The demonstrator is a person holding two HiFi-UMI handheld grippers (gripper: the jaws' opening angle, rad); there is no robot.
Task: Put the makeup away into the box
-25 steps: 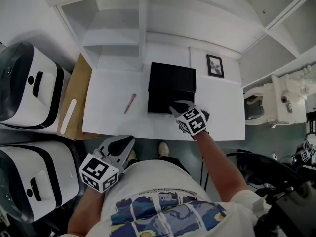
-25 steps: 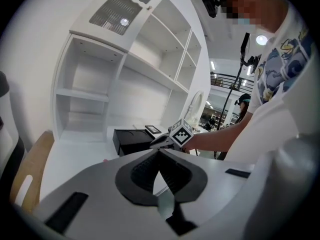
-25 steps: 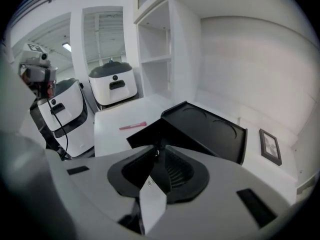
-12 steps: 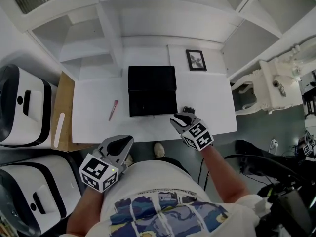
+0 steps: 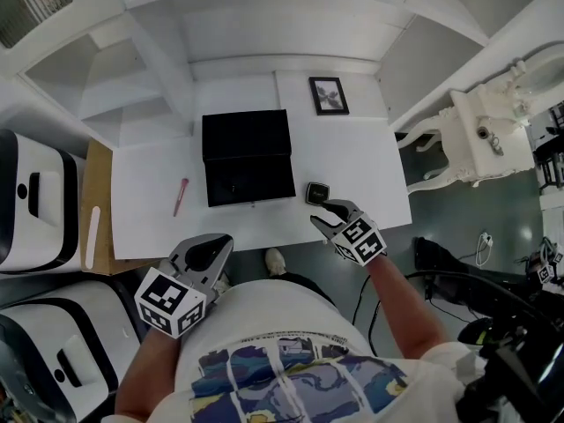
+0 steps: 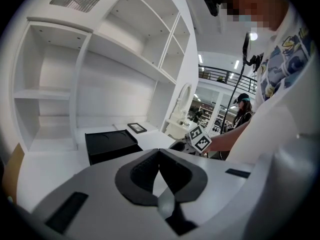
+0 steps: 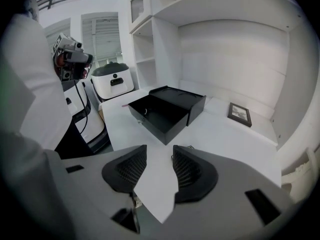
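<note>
A black box (image 5: 247,157) stands on the white table (image 5: 352,157) with its drawer pulled out toward me. To its right lies a small black compact (image 5: 317,192). A pink makeup pencil (image 5: 180,196) lies to the box's left. My right gripper (image 5: 326,211) hovers just in front of the compact, apart from it. Its jaws are opening with nothing between them (image 7: 160,169), and the right jaw hides most of the compact. My left gripper (image 5: 211,249) is shut and empty, off the table's front edge near my body (image 6: 159,154). The box (image 7: 165,111) is empty where its inside shows.
A small framed picture (image 5: 328,95) lies at the table's back right. White shelving rises behind the table. Left of it stand white appliances (image 5: 26,192) and a wooden board (image 5: 92,227) with a white stick on it. A white ornate chair (image 5: 476,130) stands at right.
My right gripper has drawn back from the box's front to the right, behind the compact, and its jaws have widened. The left gripper has shifted slightly. The compact and pencil have not moved.
</note>
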